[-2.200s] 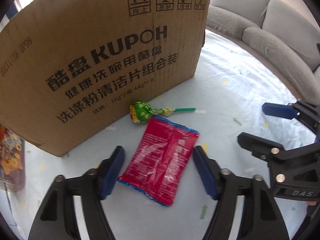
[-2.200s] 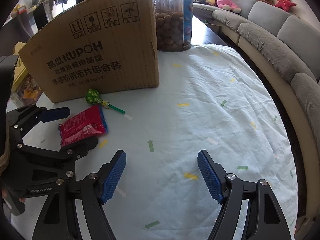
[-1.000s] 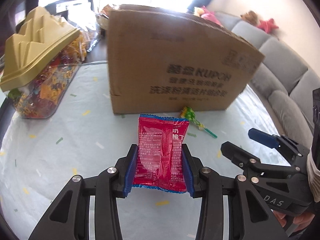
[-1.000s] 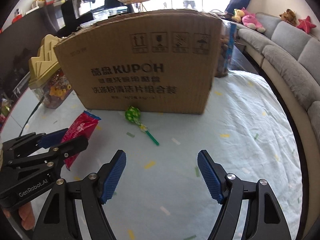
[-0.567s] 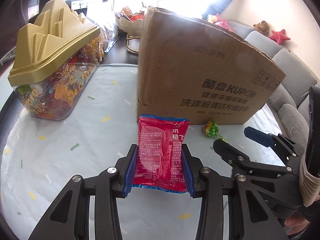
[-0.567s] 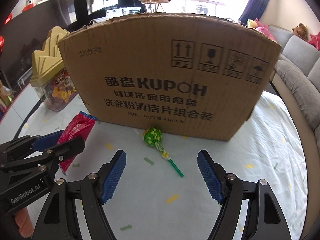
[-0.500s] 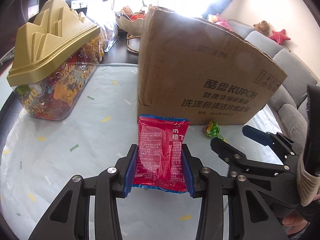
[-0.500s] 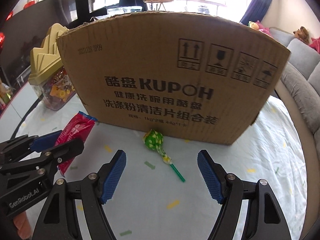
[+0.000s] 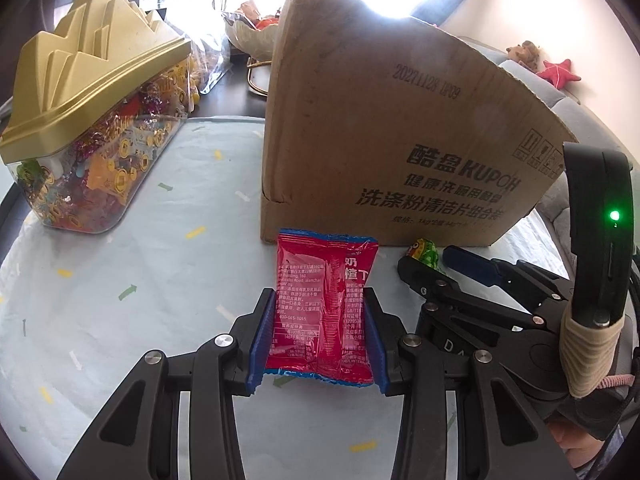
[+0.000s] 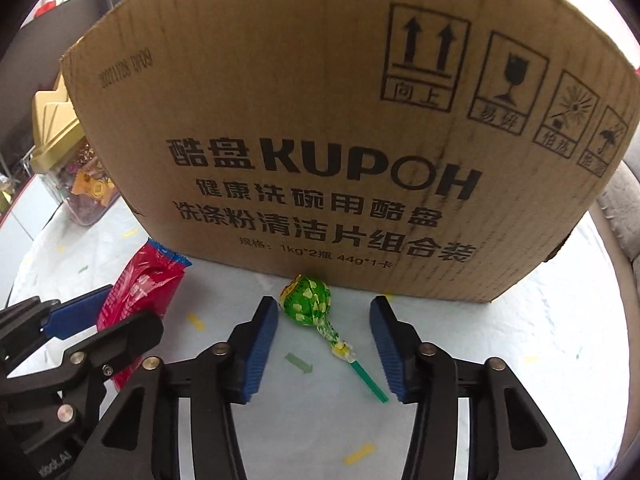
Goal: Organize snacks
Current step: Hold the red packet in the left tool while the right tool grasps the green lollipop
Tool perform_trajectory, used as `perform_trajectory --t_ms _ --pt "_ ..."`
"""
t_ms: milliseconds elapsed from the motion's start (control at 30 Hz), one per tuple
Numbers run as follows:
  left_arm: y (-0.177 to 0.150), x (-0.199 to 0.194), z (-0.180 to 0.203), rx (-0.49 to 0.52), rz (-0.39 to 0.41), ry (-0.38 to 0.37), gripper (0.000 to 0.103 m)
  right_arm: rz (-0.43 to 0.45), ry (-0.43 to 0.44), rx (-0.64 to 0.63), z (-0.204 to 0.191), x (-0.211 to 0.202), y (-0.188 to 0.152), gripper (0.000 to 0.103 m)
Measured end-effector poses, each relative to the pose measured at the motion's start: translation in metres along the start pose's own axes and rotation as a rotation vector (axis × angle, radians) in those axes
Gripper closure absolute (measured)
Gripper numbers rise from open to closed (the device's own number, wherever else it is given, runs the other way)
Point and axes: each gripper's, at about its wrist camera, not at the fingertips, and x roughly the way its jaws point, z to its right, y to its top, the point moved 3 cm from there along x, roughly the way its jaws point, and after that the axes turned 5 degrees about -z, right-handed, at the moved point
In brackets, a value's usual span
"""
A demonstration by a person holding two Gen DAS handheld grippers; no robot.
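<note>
Between the left gripper's [image 9: 320,340] blue pads, a red packet [image 9: 325,308] is clamped upright above the cloth [image 9: 120,280]. Beside it, the right gripper [image 10: 324,344] gapes wide around a green lollipop [image 10: 308,300] lying on the cloth against the box [image 10: 340,140]. Farther left stands a gold-lidded candy jar [image 9: 88,120].

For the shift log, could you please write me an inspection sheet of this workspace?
Surface: pale cloth with confetti print.
Job's things: red snack packet held upright; green lollipop lying beside cardboard box.
Clutter: candy jar with gold lid.
Grippers: left tool shut on the packet; right tool open, straddling the lollipop.
Cables: dark cable at the left view's right edge.
Surroundings: grey sofa, plush toys.
</note>
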Motion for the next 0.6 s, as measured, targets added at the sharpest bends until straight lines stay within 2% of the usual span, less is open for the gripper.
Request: perform_trajectory --t_ms 133,200,233,367,600 --pt "0.001 0.002 -0.004 -0.009 -0.002 0.011 0.062 -0.003 0.005 0.002 -0.005 0.007 0.003 0.065" --pt "0.0 0.0 -0.003 -0.012 -0.002 0.016 0.062 -0.003 0.004 0.003 -0.009 0.009 0.006 0.076" --pt "0.0 -0.001 -0.002 -0.014 0.0 0.019 0.062 -0.005 0.009 0.003 -0.01 0.009 0.006 0.077" --pt "-0.001 -0.009 0.001 -0.011 0.012 0.022 0.062 0.003 0.014 -0.001 -0.013 0.002 0.007 0.077" --pt "-0.001 -0.033 0.01 0.002 0.056 0.01 0.062 0.049 0.022 0.006 -0.006 -0.035 -0.003 0.077"
